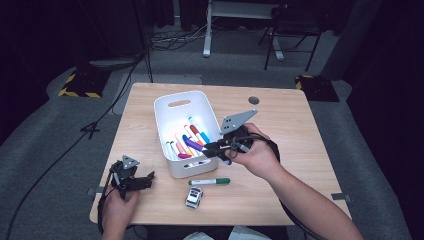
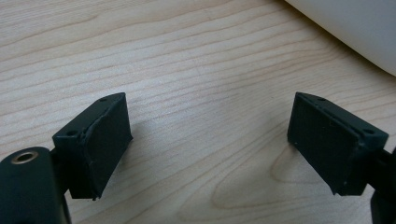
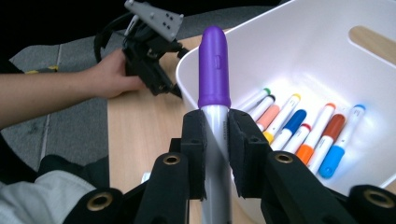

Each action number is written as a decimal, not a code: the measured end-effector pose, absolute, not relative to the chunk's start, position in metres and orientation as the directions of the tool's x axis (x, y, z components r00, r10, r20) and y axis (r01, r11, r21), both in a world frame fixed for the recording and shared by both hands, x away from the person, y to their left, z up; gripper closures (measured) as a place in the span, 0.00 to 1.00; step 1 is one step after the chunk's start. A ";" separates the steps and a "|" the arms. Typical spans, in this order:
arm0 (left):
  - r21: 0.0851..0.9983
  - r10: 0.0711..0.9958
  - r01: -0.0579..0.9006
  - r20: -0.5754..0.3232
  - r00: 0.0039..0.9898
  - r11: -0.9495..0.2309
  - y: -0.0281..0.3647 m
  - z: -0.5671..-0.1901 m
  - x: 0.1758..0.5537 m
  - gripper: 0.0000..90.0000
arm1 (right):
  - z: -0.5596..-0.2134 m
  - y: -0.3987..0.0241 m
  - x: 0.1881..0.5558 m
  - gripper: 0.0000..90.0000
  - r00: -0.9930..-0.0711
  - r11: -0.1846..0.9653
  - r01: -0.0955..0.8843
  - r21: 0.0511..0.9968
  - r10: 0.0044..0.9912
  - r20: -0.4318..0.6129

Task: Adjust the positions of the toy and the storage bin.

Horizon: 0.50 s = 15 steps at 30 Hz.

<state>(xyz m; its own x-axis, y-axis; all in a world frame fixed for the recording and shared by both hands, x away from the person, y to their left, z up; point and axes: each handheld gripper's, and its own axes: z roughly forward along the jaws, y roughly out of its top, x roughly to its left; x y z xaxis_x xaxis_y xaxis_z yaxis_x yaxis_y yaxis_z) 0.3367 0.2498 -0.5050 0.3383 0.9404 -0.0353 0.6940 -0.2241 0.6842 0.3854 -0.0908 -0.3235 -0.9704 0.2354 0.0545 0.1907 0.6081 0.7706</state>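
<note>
Purple-capped marker [image 3: 214, 70] is seen clamped between the closed jaws of the right gripper [image 3: 215, 128], its white barrel pinched by the black pads and its rounded purple cap standing upright above them. In the high view the same marker [image 1: 194, 145] is held just above the near end of the white bin [image 1: 176, 169], pointing across it from the right gripper [image 1: 211, 148].

Nearest the person, a small white toy car [image 1: 194, 197] is seen on the wooden table [image 1: 295, 150], and just beyond it a green-capped marker [image 1: 209, 181] is laid flat, close to the bin's near wall. At the near left, the left gripper [image 1: 145, 180] is rested on the table beside the bin; its jaws are spread wide with only bare wood between them, as seen in the left gripper view [image 2: 210, 149].

Farther on, the white bin is seen to have a cut-out handle slot [image 1: 179, 103] in its far wall. Several markers are laid side by side on its floor: caps in green, pink, yellow, blue, orange, brown-red and light blue are made out in the right gripper view.
</note>
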 end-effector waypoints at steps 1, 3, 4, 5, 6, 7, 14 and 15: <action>0.684 0.940 0.694 -0.035 0.338 -0.224 0.250 -0.505 0.337 0.15 | -0.322 -0.089 0.388 0.86 -0.969 0.603 0.193 0.774 0.243 0.052; 0.684 0.940 0.694 -0.035 0.339 -0.225 0.250 -0.505 0.337 0.15 | -0.319 -0.085 0.394 0.86 -0.966 0.598 0.197 0.777 0.256 0.049; 0.684 0.940 0.694 -0.035 0.338 -0.224 0.250 -0.505 0.337 0.15 | -0.318 -0.084 0.395 0.86 -0.964 0.595 0.199 0.778 0.261 0.047; 0.684 0.940 0.694 -0.035 0.338 -0.224 0.250 -0.505 0.337 0.15 | -0.317 -0.083 0.398 0.86 -0.963 0.594 0.199 0.780 0.264 0.044; 0.684 0.940 0.694 -0.034 0.339 -0.226 0.250 -0.505 0.337 0.15 | -0.317 -0.081 0.401 0.86 -0.961 0.591 0.206 0.780 0.272 0.047; 0.683 0.940 0.694 -0.034 0.339 -0.225 0.250 -0.505 0.337 0.15 | -0.316 -0.080 0.404 0.86 -0.956 0.587 0.215 0.780 0.288 0.047; 0.684 0.940 0.694 -0.034 0.338 -0.225 0.250 -0.505 0.337 0.15 | -0.317 -0.069 0.425 0.86 -0.942 0.568 0.225 0.792 0.333 0.028; 0.685 0.941 0.693 -0.033 0.338 -0.225 0.250 -0.505 0.337 0.15 | -0.318 -0.067 0.428 0.86 -0.941 0.569 0.222 0.792 0.337 0.022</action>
